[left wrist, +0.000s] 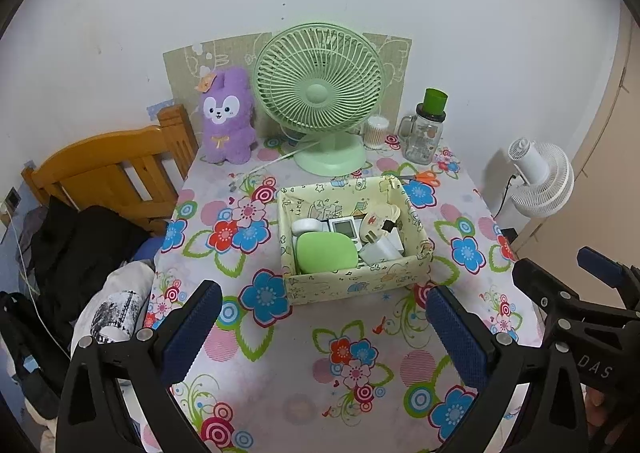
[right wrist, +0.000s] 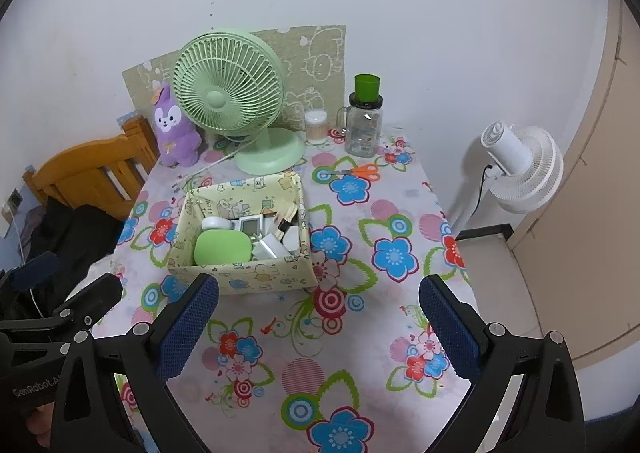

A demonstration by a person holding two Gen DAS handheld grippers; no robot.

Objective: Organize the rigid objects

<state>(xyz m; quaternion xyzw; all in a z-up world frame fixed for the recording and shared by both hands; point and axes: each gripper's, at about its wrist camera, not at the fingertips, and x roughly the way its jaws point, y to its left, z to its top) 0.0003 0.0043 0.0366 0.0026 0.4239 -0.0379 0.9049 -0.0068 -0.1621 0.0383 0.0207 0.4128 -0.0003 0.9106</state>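
Clutter is seen gathered in a patterned box point(left wrist: 356, 277) near the middle of a flowered table point(left wrist: 280, 385): a green case point(left wrist: 326, 253), a white remote point(left wrist: 345, 228), a plug point(left wrist: 380, 249) and a round white container point(left wrist: 305, 226). Orange scissors point(left wrist: 424, 177) are laid just behind the box, apart from it. A green fan point(left wrist: 320, 93), a purple plush point(left wrist: 228, 117) and a jar point(left wrist: 424, 137) are stood along the wall. Both the left gripper point(left wrist: 324, 329) and the right gripper point(right wrist: 318, 325) are held wide apart above the near tabletop, empty.
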